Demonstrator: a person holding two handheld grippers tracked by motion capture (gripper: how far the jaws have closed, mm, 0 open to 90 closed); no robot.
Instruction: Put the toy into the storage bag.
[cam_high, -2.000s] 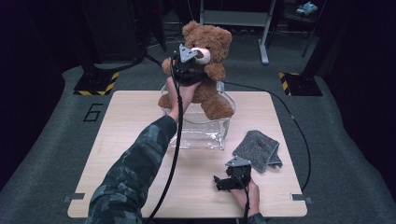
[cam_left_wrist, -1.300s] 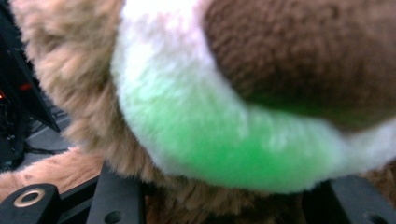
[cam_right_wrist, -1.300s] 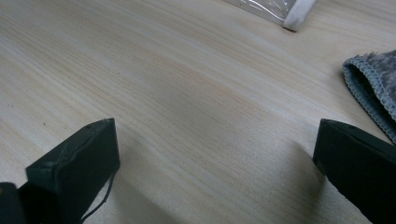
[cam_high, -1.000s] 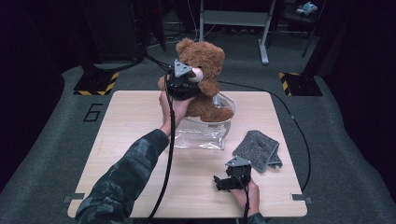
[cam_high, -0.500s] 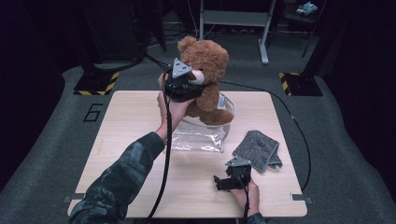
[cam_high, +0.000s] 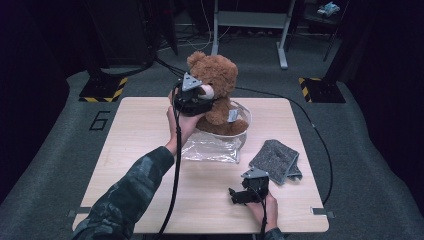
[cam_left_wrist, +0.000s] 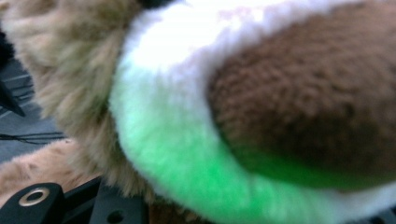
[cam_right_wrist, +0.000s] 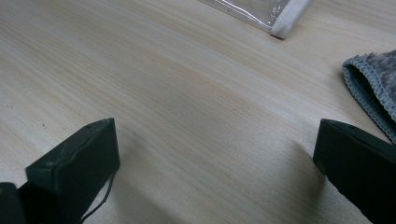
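I see my left gripper (cam_high: 200, 98) up over the far middle of the wooden table (cam_high: 140, 125). It is pressed right against the brown teddy bear (cam_high: 220, 75). The jaws look squeezed on the bear's face, about half way shut, and in the left gripper view the bear's white snout (cam_left_wrist: 187, 93) is very close and fuzzy, with a green glow on it.

The teddy bear sits up at the far side of the table, a bit right of the middle. Its bottom half is down inside a clear plastic bag (cam_high: 212, 145). The bag's open top goes around the bear's legs, and the rest of the bag lies flat on the table toward me. A small white tag (cam_high: 232, 116) sticks out at the bear's side.

My right gripper (cam_high: 235, 195) rests low on the near right part of the table. Its jaws are wide apart with nothing between them, just bare wood.

A folded grey cloth (cam_high: 277, 161) lies just to the right of the bag, a little farther away than my right gripper.
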